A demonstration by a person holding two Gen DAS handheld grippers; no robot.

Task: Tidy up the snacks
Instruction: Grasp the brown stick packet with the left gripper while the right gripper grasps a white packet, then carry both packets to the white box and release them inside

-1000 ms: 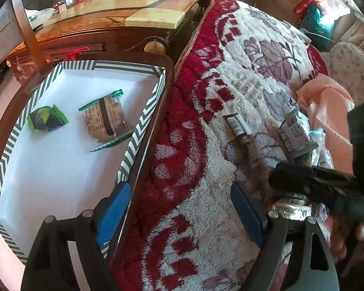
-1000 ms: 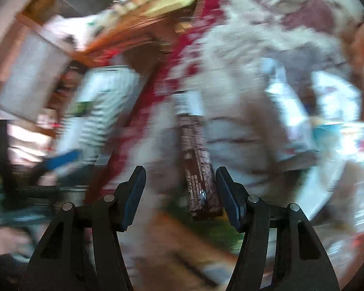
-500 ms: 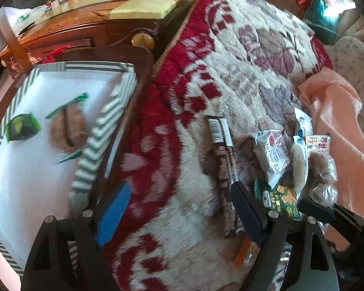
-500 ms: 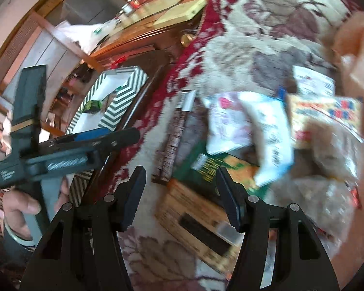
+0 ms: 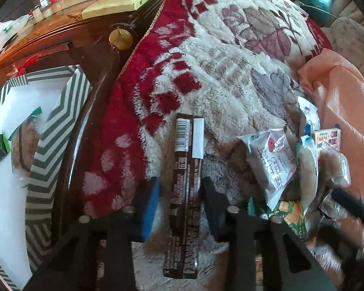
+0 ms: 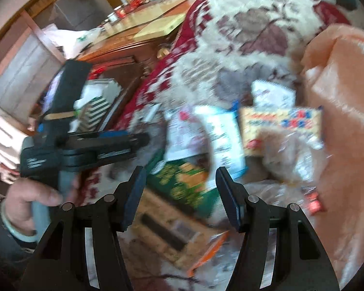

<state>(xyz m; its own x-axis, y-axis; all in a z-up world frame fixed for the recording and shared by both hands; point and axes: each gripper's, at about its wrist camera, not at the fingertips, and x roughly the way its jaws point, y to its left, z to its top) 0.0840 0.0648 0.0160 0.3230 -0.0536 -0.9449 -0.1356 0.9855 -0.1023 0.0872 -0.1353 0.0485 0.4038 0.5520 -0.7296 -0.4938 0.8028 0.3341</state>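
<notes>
Two jaws of left gripper [image 5: 179, 194] straddle brown snack bar [image 5: 185, 186], not yet clamped: close squarely at mid-length (wrapper's slippery). Right gripper [image 6: 180, 189] open, empty, over green packet [image 6: 182, 181].

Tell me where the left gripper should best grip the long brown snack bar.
Across the narrow width, near mid-length, coming from above. The brown snack bar lies flat and lengthwise on the fleece blanket, already between the open fingers of the left gripper, so closing should pinch its long edges.
</notes>
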